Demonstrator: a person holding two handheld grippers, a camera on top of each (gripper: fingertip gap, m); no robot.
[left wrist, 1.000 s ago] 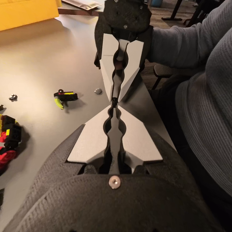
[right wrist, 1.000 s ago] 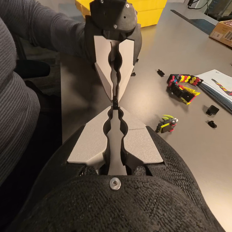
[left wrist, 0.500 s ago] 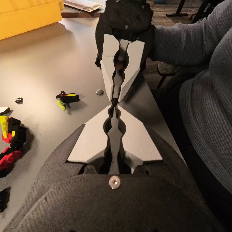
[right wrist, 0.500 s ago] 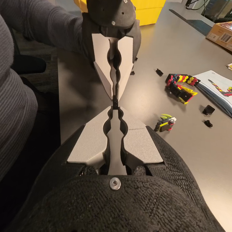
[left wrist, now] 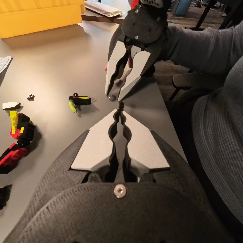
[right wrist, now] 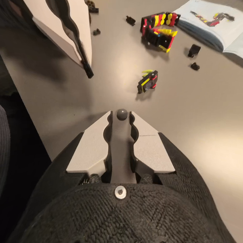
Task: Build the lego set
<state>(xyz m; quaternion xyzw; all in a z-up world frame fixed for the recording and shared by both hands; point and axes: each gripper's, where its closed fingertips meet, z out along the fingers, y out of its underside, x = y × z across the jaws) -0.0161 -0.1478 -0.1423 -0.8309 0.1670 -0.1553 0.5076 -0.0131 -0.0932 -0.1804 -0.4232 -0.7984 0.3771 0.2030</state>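
My left gripper [left wrist: 119, 111] is shut on a small black lego piece [left wrist: 121, 106] and holds it above the grey table near its edge. It also shows in the right wrist view [right wrist: 86, 64], where the black piece [right wrist: 89, 72] sticks out of its tips. My right gripper [right wrist: 121, 112] is open, tips low at the table, with a small grey round piece [right wrist: 122, 114] lying between them, apart from both fingers. In the left wrist view the right gripper [left wrist: 113, 97] stands just left of the black piece, over the grey round piece [left wrist: 111, 97].
A small black assembly with lime claws [right wrist: 147, 82] lies ahead of the right gripper. A larger black, red and yellow assembly [right wrist: 157, 30], an open instruction booklet [right wrist: 210, 26] and loose black pieces [right wrist: 194, 50] lie farther off. A yellow box [left wrist: 39, 15] stands at the back. The table edge [left wrist: 169, 118] runs close by. There is about 7 cm between the tips of the two grippers.
Both grippers were tip to tip on the small black piece. The right gripper has let go, opened and dropped to the grey round piece on the table. The left keeps the black piece.
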